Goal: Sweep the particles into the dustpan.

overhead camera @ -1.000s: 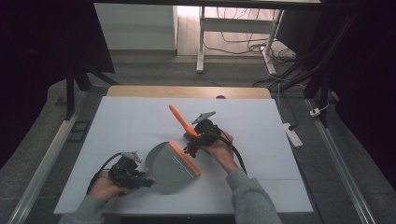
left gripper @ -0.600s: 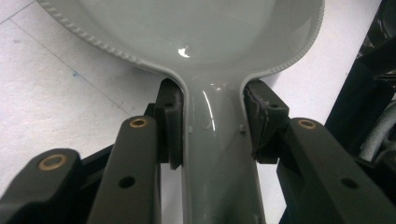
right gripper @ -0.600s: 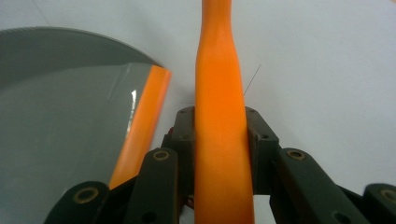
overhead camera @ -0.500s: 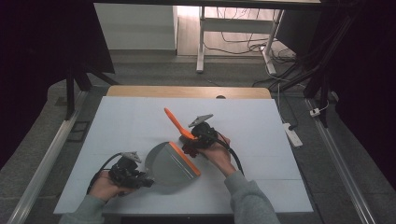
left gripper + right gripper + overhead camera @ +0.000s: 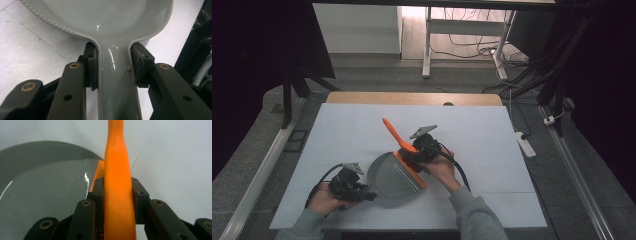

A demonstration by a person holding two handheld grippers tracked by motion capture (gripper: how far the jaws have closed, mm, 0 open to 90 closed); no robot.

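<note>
My left gripper (image 5: 357, 187) clamps the grey dustpan (image 5: 394, 176) by its handle on the white worktop (image 5: 477, 150), while my right gripper (image 5: 414, 154) grips the orange brush (image 5: 117, 195) at the pan's lip. Since a second ago the brush has shifted left, closer over the pan. Pushed harder, it could skid the pan away or twist in my jaws.

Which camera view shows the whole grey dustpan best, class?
The high view: there the grey dustpan lies whole on the table, handle to orange-edged lip. The left gripper view gives only its handle clamped between the jaws and the rear of the pan. The right gripper view catches part of the pan, beside the orange handle it grips.
</note>
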